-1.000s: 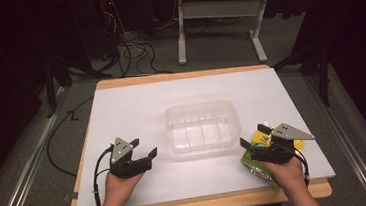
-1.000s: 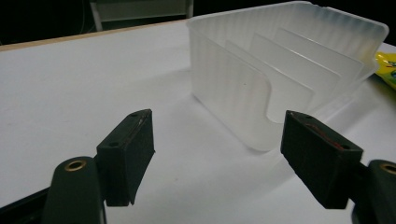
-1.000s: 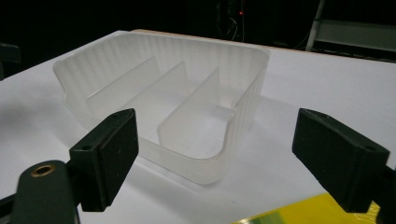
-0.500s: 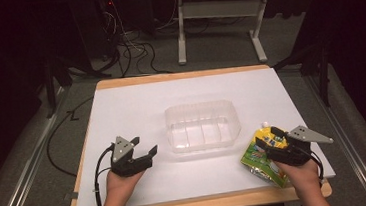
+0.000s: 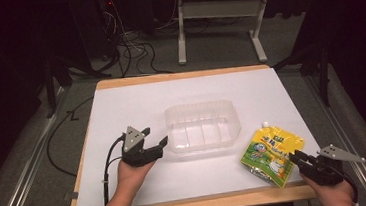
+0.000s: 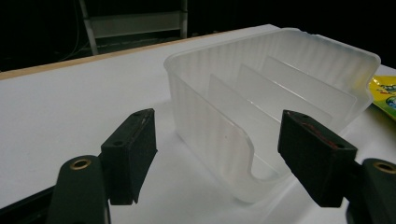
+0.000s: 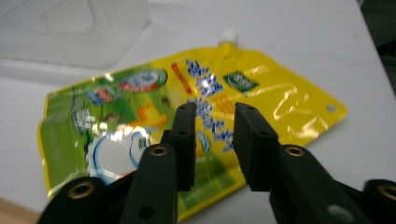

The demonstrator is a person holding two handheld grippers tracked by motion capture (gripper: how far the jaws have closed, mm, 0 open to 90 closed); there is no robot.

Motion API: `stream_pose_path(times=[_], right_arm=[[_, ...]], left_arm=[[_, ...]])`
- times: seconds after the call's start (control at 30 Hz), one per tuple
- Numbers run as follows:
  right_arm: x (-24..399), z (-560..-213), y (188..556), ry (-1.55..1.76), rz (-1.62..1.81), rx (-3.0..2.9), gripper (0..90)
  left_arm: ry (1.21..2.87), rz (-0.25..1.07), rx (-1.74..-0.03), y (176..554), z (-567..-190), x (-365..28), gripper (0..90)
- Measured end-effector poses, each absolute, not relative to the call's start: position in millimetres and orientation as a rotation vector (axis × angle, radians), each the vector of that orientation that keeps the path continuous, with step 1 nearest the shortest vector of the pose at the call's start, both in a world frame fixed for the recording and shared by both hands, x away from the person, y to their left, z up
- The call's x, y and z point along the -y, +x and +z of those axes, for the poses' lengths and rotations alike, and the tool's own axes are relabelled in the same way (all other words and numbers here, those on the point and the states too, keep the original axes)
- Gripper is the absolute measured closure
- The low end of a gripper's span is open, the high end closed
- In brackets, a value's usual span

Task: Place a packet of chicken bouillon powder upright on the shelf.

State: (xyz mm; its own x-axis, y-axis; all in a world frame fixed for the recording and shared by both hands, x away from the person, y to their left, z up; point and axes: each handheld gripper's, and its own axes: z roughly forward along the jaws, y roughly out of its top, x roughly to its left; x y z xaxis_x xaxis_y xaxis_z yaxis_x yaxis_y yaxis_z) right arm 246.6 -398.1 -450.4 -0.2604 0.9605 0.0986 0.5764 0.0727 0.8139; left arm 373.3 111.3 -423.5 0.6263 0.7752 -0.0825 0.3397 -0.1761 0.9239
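Left hand-held gripper (image 5: 160, 143) jaws wide apart; right hand-held gripper (image 5: 294, 155) jaws just narrowing, gap remaining.

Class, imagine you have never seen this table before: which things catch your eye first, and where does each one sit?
The bright yellow and green spouted pouch stands out first, lying flat on the white sheet near the table's front right corner. The right tool, its jaws just narrowed but apart with nothing between them, sits at the pouch's near edge. At the table's middle is a clear ribbed plastic tub with dividers, with the left tool open beside its left end.
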Motion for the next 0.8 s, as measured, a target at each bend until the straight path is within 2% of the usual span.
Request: stream_pose_path(times=[0.13, 0.17, 0.33, 0.8], right_arm=[[404, -455, 232, 1.543, 1.042, -1.897, 89.1], [405, -457, 229, 1.543, 1.036, -1.906, 90.0], [405, -466, 221, 1.559, 1.022, -1.969, 90.0], [395, -476, 226, 1.565, 1.022, -2.049, 90.0]], left_arm=[[1.757, 0.485, -0.921, 380, -424, -102, 29.3], [1.764, 0.481, -0.928, 381, -425, -99, 29.0], [1.767, 0.497, -0.895, 383, -423, -85, 27.7], [1.771, 0.489, -0.872, 382, -424, -82, 27.7]])
